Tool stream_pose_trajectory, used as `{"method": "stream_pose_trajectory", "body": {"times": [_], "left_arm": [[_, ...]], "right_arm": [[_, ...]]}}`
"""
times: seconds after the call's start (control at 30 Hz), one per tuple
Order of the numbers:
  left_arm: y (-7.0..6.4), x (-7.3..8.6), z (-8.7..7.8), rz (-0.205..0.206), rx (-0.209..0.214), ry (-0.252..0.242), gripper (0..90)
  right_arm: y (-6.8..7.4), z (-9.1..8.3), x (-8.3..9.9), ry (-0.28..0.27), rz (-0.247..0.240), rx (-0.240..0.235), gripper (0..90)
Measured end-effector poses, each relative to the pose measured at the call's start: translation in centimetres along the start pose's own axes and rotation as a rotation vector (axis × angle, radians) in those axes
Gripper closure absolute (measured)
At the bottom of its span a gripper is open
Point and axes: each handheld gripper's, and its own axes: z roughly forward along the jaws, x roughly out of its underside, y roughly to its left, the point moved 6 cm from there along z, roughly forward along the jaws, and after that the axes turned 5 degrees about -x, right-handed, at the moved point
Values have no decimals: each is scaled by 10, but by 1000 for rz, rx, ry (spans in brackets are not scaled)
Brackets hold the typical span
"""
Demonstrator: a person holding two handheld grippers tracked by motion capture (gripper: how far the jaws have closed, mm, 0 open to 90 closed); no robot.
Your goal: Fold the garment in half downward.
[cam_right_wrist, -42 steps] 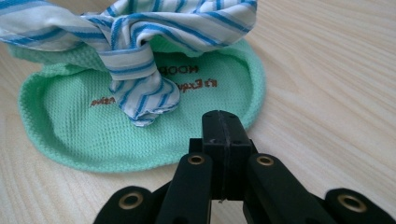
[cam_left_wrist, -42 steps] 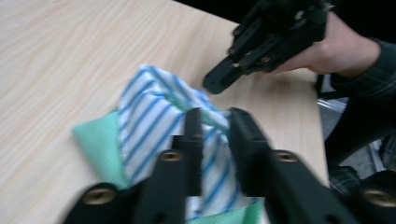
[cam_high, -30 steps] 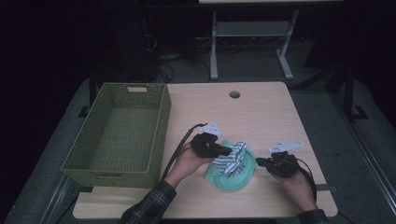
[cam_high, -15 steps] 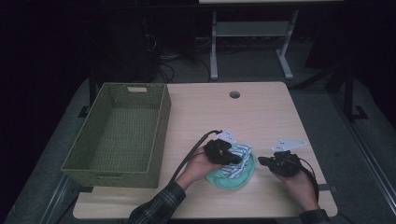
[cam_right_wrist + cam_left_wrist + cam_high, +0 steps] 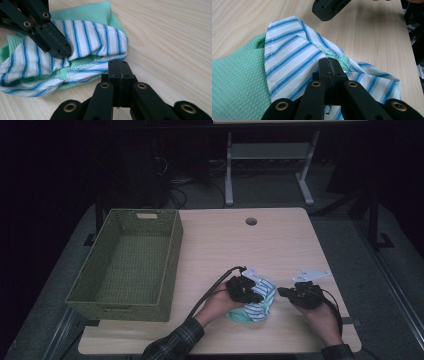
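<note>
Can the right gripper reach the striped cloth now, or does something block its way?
Probably yes. The right gripper sits shut just beside the striped cloth, with bare table around it; the left gripper works farther along.

A green woven basket (image 5: 127,265) sits on the left of the wooden surface (image 5: 280,245). A round cable hole (image 5: 251,221) lies near its far edge. A metal stand (image 5: 267,155) is beyond.
</note>
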Motion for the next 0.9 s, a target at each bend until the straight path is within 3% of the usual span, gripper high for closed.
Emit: {"method": "stream_pose_trajectory", "body": {"times": [0.43,0.73,0.9], "left_arm": [[9,-2,-37,-37,-36,-61,895],[15,13,-65,-64,-65,-73,894],[10,26,-73,-65,-68,-58,894]], "right_arm": [[-1,0,-3,-2,3,-8,897],[1,1,-5,3,-8,-14,897],[4,1,-12,-31,1,-55,897]]}}
